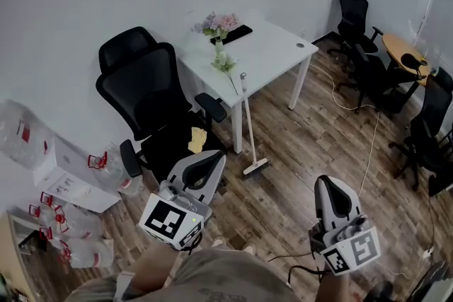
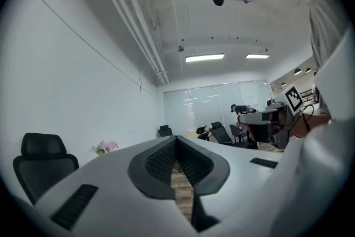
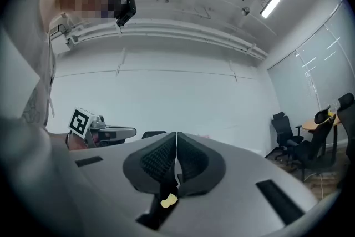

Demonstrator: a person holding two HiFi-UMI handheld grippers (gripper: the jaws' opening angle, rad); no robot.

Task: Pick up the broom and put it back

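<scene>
Wood-floored office, nothing begun yet — the broom (image 1: 248, 120) leans untouched against the white desk (image 1: 276, 46), with left gripper (image 1: 205, 165) and right gripper (image 1: 333, 189) pressed together, empty.

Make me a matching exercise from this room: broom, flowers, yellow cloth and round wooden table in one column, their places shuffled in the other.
1. broom
2. flowers
3. yellow cloth
4. round wooden table

A. on the seat of the black chair
B. on the white table, near the wall
C. at the room's far right side
D. head on the floor, handle propped against the white table's edge

Pairs: 1-D, 2-B, 3-A, 4-C.
</scene>
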